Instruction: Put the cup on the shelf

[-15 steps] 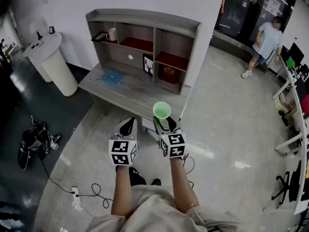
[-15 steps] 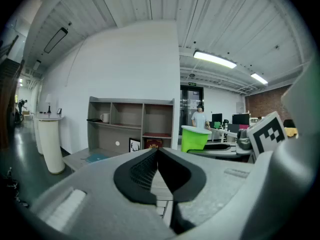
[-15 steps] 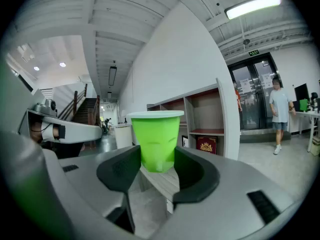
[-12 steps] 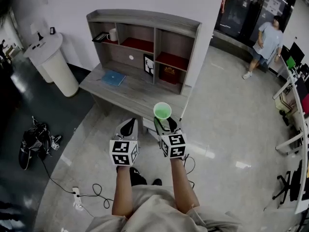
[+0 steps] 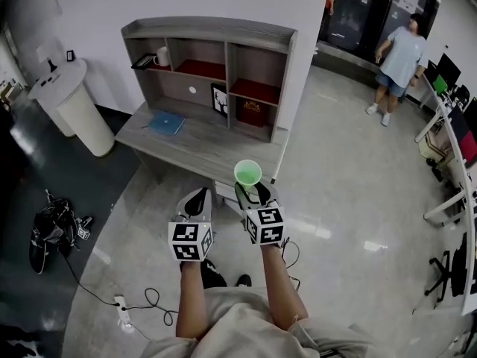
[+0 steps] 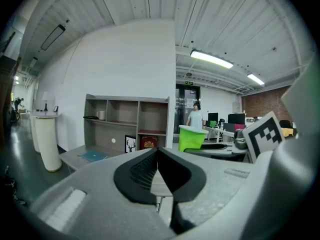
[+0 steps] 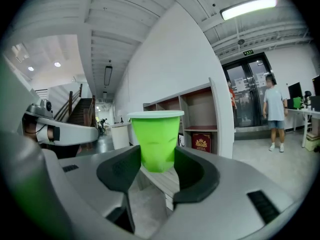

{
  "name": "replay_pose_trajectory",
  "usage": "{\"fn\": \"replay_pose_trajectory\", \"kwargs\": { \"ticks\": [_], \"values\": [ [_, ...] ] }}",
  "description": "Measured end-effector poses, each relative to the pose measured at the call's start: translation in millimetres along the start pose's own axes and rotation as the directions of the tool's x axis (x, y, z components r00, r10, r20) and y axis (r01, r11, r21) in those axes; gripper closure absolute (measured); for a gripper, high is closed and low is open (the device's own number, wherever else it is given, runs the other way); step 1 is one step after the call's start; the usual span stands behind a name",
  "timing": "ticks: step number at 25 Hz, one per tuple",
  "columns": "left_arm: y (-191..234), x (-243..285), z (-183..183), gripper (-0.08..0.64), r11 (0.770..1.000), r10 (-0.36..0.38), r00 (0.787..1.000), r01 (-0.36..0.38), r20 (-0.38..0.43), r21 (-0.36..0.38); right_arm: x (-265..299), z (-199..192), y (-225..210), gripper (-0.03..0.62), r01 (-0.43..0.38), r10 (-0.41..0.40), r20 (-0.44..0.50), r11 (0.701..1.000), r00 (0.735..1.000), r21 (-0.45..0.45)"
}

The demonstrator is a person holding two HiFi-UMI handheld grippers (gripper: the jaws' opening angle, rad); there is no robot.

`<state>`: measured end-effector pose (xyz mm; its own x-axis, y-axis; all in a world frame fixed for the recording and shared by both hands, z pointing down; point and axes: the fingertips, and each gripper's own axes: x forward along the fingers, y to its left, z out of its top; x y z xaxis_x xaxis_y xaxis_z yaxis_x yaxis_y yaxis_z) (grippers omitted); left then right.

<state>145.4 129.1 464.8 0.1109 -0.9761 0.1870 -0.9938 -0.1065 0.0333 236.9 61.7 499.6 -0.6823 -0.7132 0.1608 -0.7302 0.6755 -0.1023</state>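
Head view shows the right gripper (image 5: 252, 192) carrying the green cup (image 5: 247, 173) upright in the air, near the front edge of the table (image 5: 197, 144) and well apart from the shelf (image 5: 209, 58) compartments, with the left gripper (image 5: 195, 200) just beside it. Left gripper view shows its jaws pressed together with nothing between them. Right gripper view shows both pads clamped on the cup's lower sides.

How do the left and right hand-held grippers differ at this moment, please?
The left hand-held gripper has its jaws together and holds nothing; the right hand-held gripper has its jaws apart, clamped on the green cup. Both face the shelf.
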Motion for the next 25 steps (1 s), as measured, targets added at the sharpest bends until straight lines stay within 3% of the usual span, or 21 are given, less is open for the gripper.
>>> {"fn": "replay_pose_trajectory", "kwargs": {
  "ticks": [5, 14, 20, 25],
  "values": [
    [-2.4, 0.3, -19.1, 0.549, 0.999, 0.001, 1.0, -0.003, -0.031, -0.043, -4.7, -8.5, 0.8, 0.38, 0.01, -0.01, -0.018, 1.0, 1.0, -0.017],
    [9.1, 18.0, -29.9, 0.549, 0.997, -0.043, 0.996, 0.038, -0.074, -0.064, 5.9, -12.1, 5.8, 0.379, 0.03, -0.03, -0.014, 0.999, 0.999, 0.041],
    [6.8, 52.2, -36.2, 0.549, 0.989, -0.132, 0.986, 0.124, -0.104, -0.082, 21.6, -9.7, -5.3, 0.379, 0.059, -0.057, -0.036, 0.996, 0.998, 0.063],
    [13.4, 71.9, -22.5, 0.549, 0.981, -0.194, 0.975, 0.189, -0.11, -0.051, 37.8, 2.9, -20.1, 0.379, 0.114, -0.113, -0.02, 0.988, 0.993, 0.105]
  ]
}}
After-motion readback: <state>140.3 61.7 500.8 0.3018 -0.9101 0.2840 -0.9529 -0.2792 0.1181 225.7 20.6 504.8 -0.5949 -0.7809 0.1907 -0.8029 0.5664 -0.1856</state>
